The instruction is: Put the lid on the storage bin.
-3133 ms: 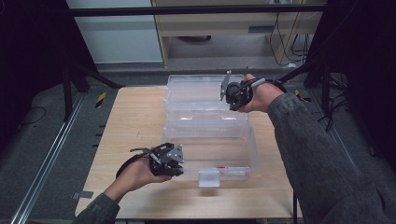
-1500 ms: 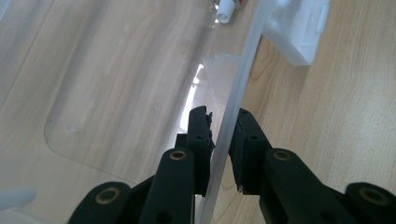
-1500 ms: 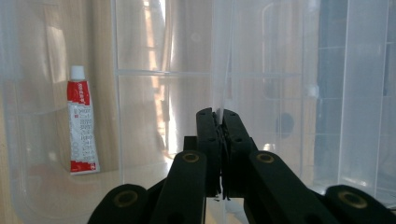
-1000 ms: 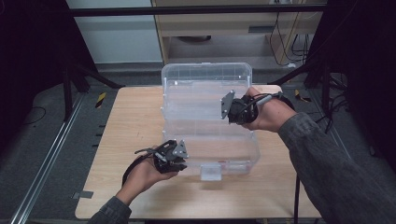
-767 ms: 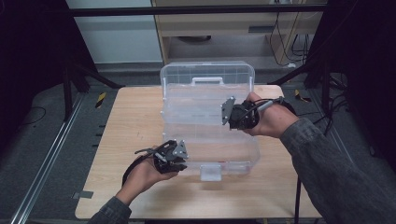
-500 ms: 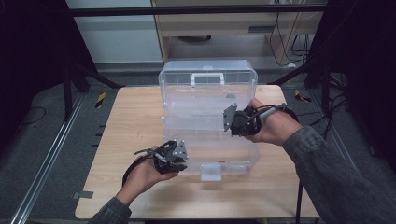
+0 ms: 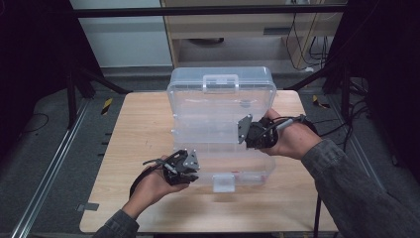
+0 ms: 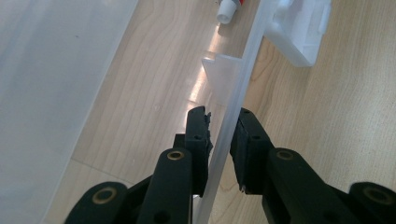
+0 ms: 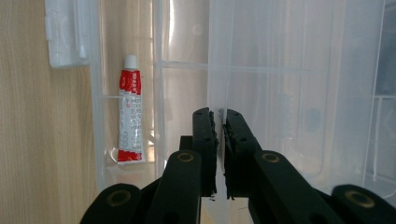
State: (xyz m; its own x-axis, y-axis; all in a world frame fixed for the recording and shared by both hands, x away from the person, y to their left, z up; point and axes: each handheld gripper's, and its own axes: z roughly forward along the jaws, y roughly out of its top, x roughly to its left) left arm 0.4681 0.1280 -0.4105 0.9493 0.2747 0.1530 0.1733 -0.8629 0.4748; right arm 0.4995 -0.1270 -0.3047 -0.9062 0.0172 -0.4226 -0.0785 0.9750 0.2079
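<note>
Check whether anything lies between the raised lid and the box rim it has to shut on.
Nothing visible blocks it. The lid, pinched by the right gripper, swings above the box; the red-and-white tube lies flat inside, below the rim the left gripper holds.

You are working in what looks like a lab or test room set up for recording. Your light wooden table (image 7: 138, 148) stands alone on a grey carpeted floor (image 7: 44, 148), boxed in by a black metal frame (image 7: 208, 10) with diagonal struts. Yellow-and-black hazard tape (image 7: 107, 105) marks the floor. Behind the table sits a pale wooden cabinet (image 7: 233, 29), and loose black cables (image 7: 356, 106) trail across the floor at your right.
</note>
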